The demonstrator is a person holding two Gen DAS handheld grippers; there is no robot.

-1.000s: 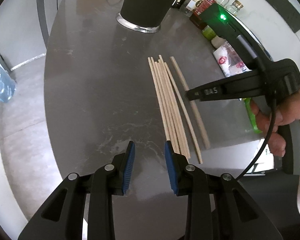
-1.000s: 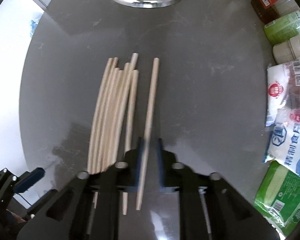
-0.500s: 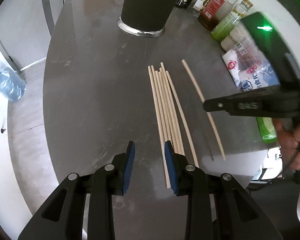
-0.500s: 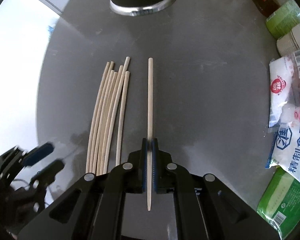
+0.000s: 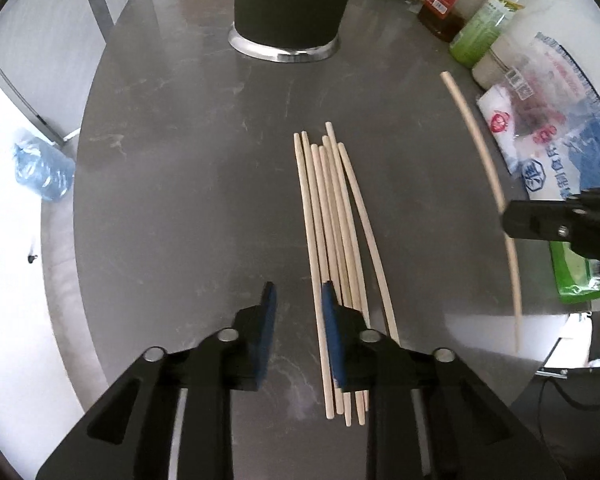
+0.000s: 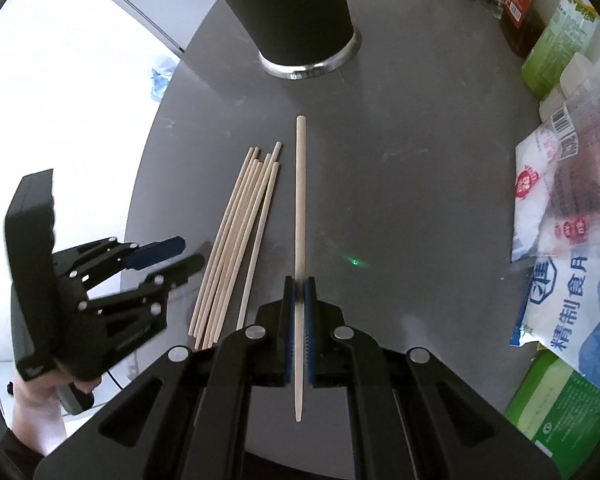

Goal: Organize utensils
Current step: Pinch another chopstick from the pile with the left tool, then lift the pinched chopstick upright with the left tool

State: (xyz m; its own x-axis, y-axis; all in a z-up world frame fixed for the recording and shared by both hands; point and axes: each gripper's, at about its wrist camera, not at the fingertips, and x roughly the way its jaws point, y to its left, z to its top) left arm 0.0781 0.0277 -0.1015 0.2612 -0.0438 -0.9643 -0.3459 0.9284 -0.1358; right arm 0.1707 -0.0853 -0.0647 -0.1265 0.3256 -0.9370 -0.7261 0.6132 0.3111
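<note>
A bundle of chopsticks (image 5: 332, 240) lies mid-table (image 5: 180, 200), a tall holder (image 5: 288, 4) standing behind it. One chopstick (image 6: 300, 220) sits apart, right of the bundle (off the surface) — bottles (image 5: 480, 28) and bags (image 6: 560, 220) along the table's right edge.

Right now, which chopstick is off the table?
The lone chopstick clamped in the right gripper. The other chopsticks lie bunched on the table.
</note>
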